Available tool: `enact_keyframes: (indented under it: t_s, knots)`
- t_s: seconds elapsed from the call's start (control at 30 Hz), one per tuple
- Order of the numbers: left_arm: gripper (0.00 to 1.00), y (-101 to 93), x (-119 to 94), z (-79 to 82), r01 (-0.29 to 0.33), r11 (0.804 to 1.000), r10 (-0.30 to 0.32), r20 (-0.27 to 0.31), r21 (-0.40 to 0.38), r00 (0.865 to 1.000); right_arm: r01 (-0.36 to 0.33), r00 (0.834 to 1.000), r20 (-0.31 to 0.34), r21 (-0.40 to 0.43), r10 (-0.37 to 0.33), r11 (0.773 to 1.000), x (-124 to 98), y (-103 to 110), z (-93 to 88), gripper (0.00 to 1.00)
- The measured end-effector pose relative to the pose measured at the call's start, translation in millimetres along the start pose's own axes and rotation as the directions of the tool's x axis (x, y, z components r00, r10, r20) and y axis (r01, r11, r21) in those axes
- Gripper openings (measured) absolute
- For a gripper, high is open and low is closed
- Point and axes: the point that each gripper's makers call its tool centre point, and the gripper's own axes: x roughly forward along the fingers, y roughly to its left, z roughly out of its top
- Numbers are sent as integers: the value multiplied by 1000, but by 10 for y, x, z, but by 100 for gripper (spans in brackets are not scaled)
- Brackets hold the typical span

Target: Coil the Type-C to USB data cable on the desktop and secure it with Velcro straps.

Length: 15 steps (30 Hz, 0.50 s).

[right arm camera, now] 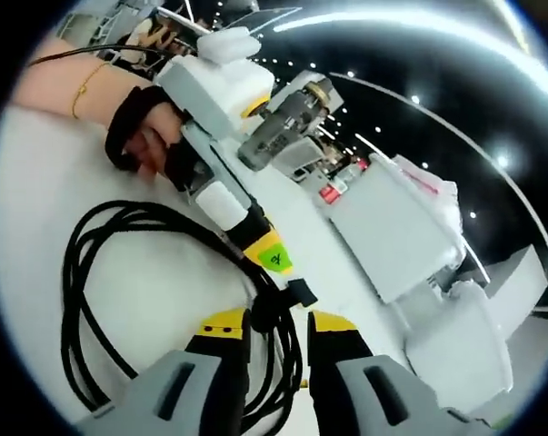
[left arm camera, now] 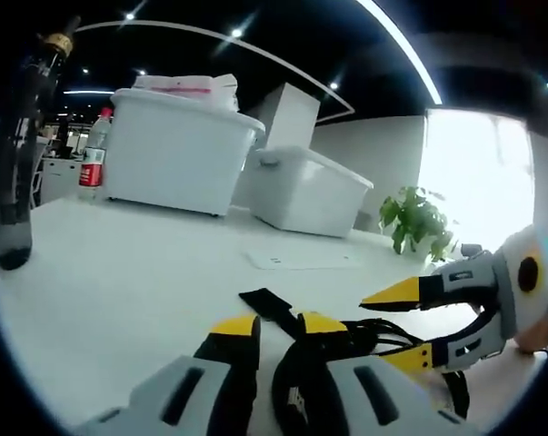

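Black data cable lies coiled in loose loops on the white bench, bunched at one side right between the tips of both tongs. Right tongs: the gathered strands and what looks like the black Velcro strap run through the gap between its yellow tips; pinching the bundle, I judge, though pad contact isn't clear. In the left gripper view, left tongs has its yellow tips set a little apart, with the cable bundle against the inner side of one jaw; can't tell if it grips. A loose end of the strap lies flat on the bench just ahead of the left tips.

Handling, judged: cable is light, soft, springy; loops will want to fan open if released. Strap is thin, floppy, easy to lose. Best hold is at the bunch where all strands cross, not on a single loop.

Pose: the two tongs meet at the bunch from different sides, right tongs coming in beside the left tips. A hand in a black wrist strap holds the left gripper body, low over the bench. Storage bins well beyond the tips.
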Motion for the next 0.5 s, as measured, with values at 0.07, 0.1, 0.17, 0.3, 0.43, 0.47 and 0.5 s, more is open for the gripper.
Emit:
enact_keyframes:
  t_s: [0.07,0.1,0.17,0.3,0.43,0.47,0.5]
  knots:
    - [18,1,1,0,0,1000,0,0,0,1000,8,1000,-2,-36,-8,999,8,-19,-8,23]
    - [18,4,1,1,0,1000,0,0,1,1000,14,1000,-5,-69,-14,998,7,-32,-19,23]
    - [19,11,3,2,-1,1000,1,0,1,1000,41,999,-21,-139,-44,990,3,-86,-59,23]
    - [19,17,5,2,-3,1000,3,-1,3,1000,30,1000,-4,-151,-31,988,-17,-75,-36,23]
    - [19,20,6,1,-4,1000,4,-2,3,1000,57,998,-19,-209,-62,976,-12,-119,-55,20]
    - [19,21,6,2,-4,1000,4,-2,3,1000,58,998,-18,-215,-63,975,-10,-108,-63,20]
    - [19,20,6,2,-4,1000,4,-2,2,1000,49,998,-15,-216,-54,975,-9,-87,-60,19]
